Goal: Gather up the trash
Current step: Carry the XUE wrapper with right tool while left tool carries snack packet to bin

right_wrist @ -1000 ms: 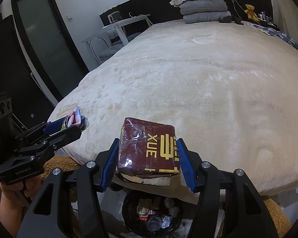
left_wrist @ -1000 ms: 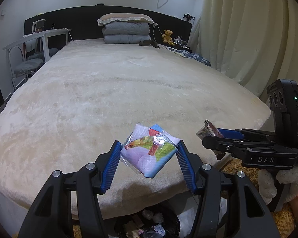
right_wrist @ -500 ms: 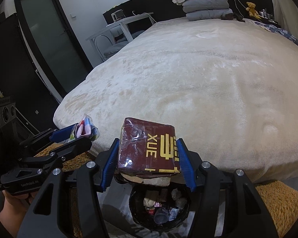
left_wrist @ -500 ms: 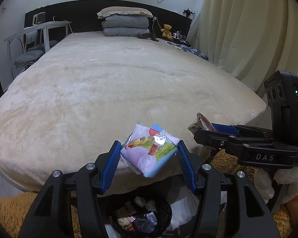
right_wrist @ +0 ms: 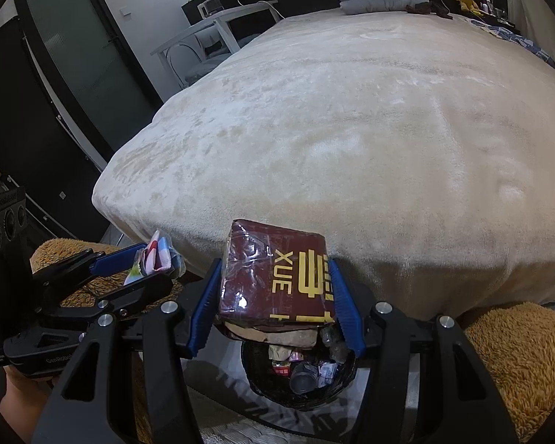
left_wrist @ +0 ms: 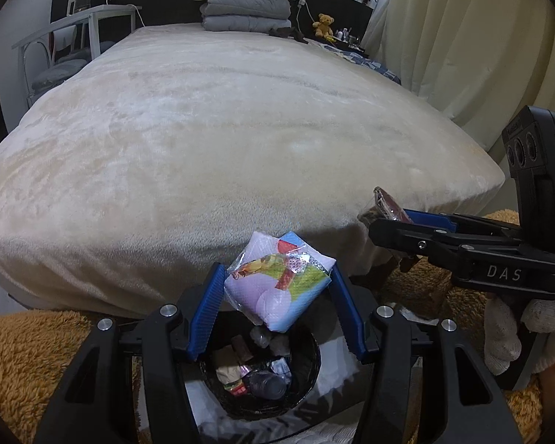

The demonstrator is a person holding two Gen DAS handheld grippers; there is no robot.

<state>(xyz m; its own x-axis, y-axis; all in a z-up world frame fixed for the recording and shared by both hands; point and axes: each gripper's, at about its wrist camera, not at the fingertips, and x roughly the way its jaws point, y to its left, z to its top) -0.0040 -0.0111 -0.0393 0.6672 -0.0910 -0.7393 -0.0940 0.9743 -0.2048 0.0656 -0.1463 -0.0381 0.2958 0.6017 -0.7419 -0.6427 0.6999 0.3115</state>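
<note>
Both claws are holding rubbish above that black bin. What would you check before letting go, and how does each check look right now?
1. Left gripper clamps the colourful packet: ok.
2. Right gripper clamps the maroon packet: ok.
3. Trash bin below the colourful packet: ok.
4. Bin below the maroon packet in the right wrist view: ok.
5. Room left in the bin: cannot tell, it already holds rubbish.

Both wrist cameras looked steeply down along their fingers, close above the bin (left_wrist: pixel 262 377), sharing bin and bed (right_wrist: pixel 351 129).
</note>
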